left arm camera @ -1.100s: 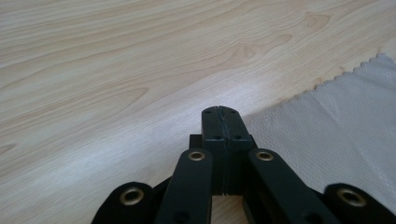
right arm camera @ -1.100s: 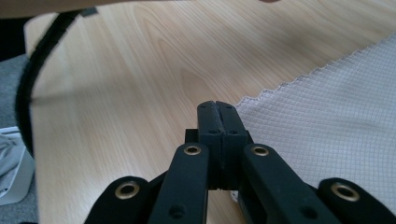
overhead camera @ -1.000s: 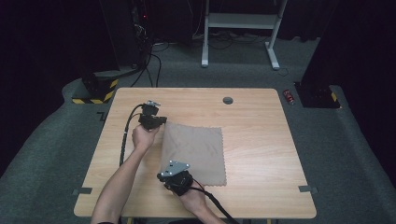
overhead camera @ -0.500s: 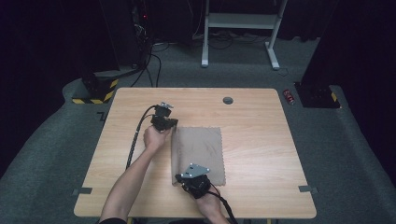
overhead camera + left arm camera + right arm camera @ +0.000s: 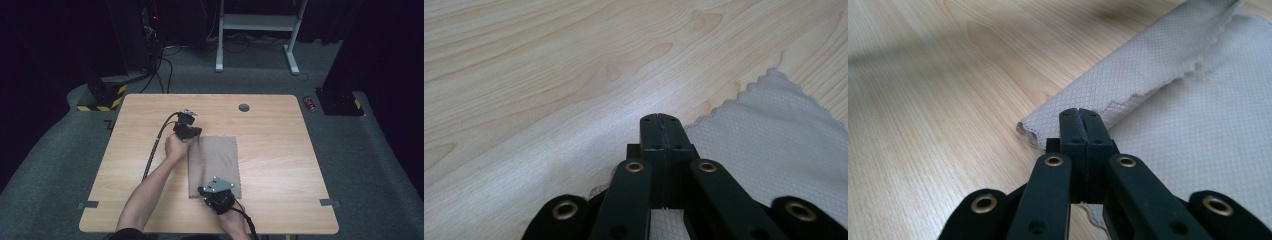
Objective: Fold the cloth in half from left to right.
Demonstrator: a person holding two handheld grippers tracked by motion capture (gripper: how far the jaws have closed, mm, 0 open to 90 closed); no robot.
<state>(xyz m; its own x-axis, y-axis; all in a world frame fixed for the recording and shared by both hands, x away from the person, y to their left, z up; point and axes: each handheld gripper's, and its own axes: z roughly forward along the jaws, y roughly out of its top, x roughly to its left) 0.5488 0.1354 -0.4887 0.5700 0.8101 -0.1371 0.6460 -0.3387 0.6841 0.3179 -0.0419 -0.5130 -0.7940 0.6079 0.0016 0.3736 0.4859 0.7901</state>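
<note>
1. Light wooden table [image 5: 280, 165], bare wood grain across most of the top.
2. Small round dark hole [image 5: 244, 107] near the far edge of the table.
3. Small red thing [image 5: 310, 103] on the grey floor, just beside the far right corner of the table.
4. Black and yellow striped block [image 5: 100, 100] on the floor, near the far left corner.
5. White metal frame [image 5: 257, 30] with two legs, standing well behind the table.
6. Black cables [image 5: 162, 70] on the floor in the dark background.

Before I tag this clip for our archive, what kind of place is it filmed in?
Probably a lab or recording studio: a light wooden table with a beige cloth stands on grey carpet, ringed by dark curtains, with black cabling on the floor behind.
</note>
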